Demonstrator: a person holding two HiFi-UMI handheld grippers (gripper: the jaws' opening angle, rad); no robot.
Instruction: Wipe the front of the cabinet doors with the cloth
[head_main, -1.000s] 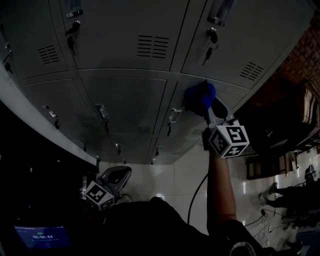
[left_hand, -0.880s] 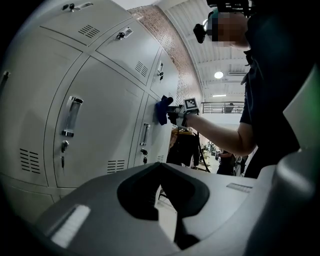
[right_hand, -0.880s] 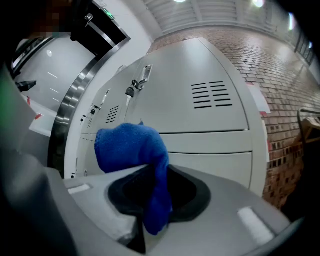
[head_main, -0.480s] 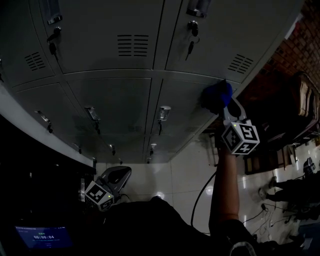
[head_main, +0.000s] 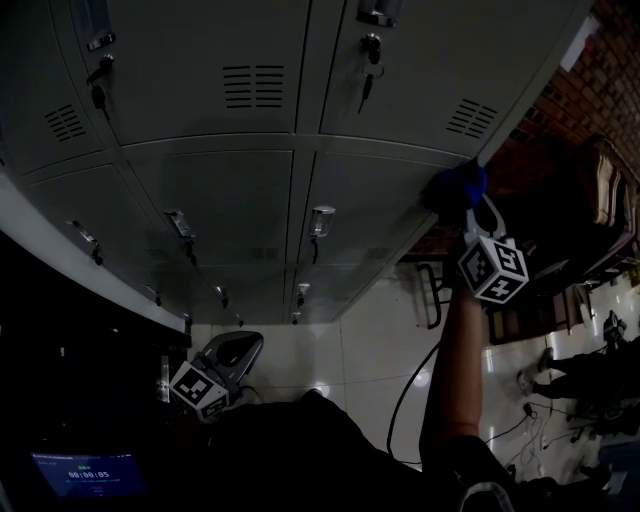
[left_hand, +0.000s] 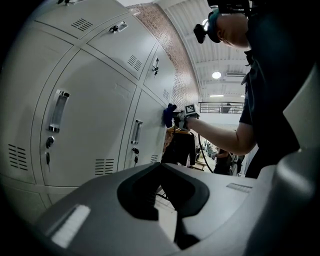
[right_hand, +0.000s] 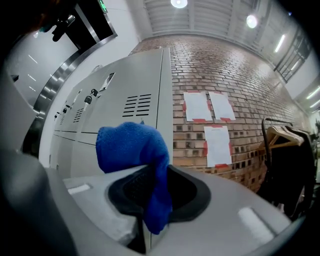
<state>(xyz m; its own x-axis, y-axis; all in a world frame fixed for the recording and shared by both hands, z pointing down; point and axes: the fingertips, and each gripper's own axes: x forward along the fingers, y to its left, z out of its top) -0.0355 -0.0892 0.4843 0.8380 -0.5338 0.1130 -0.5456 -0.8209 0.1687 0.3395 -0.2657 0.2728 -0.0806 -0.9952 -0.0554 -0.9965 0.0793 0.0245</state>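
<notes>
A bank of grey metal cabinet doors (head_main: 240, 190) fills the head view, with handles, keys and vent slots. My right gripper (head_main: 468, 205) is shut on a blue cloth (head_main: 455, 186) (right_hand: 132, 147), which is pressed at the right edge of the lower right door (head_main: 370, 215). In the right gripper view the cloth bunches over the jaws and hangs down between them, beside the cabinet's end (right_hand: 125, 110). My left gripper (head_main: 235, 352) hangs low near the floor, away from the doors, its jaws shut with nothing between them (left_hand: 167, 200). The left gripper view shows the cloth (left_hand: 168, 115) far off.
A brick wall (right_hand: 220, 90) with taped papers stands right of the cabinet. A dark garment hangs on a rack (right_hand: 287, 165) beyond it. A black cable (head_main: 400, 400) trails over the tiled floor (head_main: 370, 350). A small screen (head_main: 85, 470) glows at lower left.
My right gripper has carried the blue cloth rightward across the lower door, from near its handle to the cabinet's right edge. The left gripper has stayed put.
</notes>
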